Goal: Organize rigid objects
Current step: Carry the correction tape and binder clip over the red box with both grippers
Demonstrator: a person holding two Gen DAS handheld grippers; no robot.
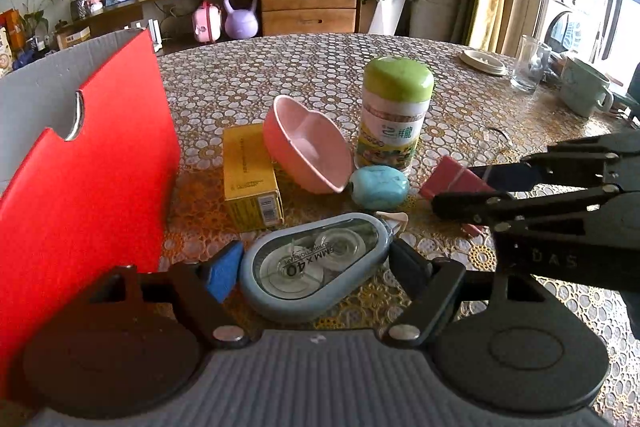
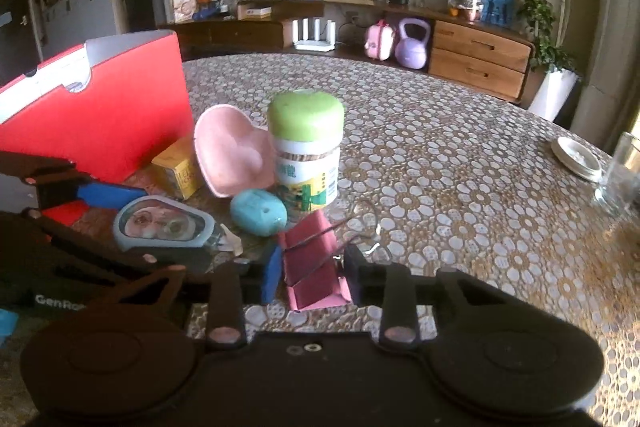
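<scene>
both grippers were at pick-up, each on its own item

the left gripper (image 1: 312,267) straddled the correction tape (image 1: 316,267), jaws wide, seemingly not yet pinching; the right gripper (image 2: 310,273) appeared clamped on the pink binder clip (image 2: 314,267) (near the jar (image 2: 306,151)). next, lifting them left into the red box (image 1: 92,163).

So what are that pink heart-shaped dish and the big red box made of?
The pink heart-shaped dish looks like moulded plastic, or perhaps glazed ceramic: smooth, evenly coloured, with a soft sheen. The red box looks like cardboard: thin flat walls, a grey raw edge and a cut thumb notch, with a slightly glossy red coating.
</scene>
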